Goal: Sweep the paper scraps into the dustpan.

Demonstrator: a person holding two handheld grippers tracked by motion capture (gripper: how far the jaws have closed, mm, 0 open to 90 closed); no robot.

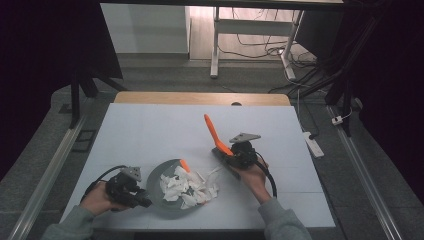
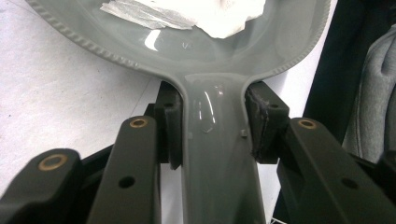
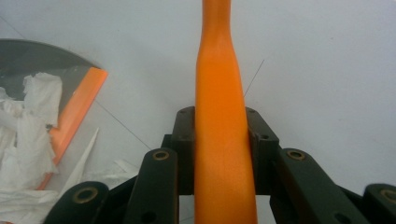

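While the high view looks down on the table [image 1: 150,130], the left gripper [image 1: 142,200] holds a grey dustpan [image 1: 162,192] near the front edge, and white paper scraps [image 1: 187,187] lie heaped in it, some spilling onto the table to its right. The right gripper [image 1: 227,155] grips an orange brush handle [image 1: 214,132], which rises away from the person; an orange edge [image 1: 185,165] shows at the pan's far rim.

In the left gripper view, the jaws are clamped on the dustpan's neck [image 2: 215,140], one pad [image 2: 170,126] pressed to each side, and scraps [image 2: 187,14] rest in the bowl above.

In the right gripper view, the jaws pinch the handle [image 3: 222,140] firmly, and at the left the orange edge [image 3: 74,112] lies against the pan [image 3: 42,53] among paper [image 3: 28,130].

I judge the step to be sweeping the scraps into the pan, mostly done. The next move likely calls for keeping the pan steady and flat while the brush draws the stray pieces on the right over the rim without flicking the heap out.
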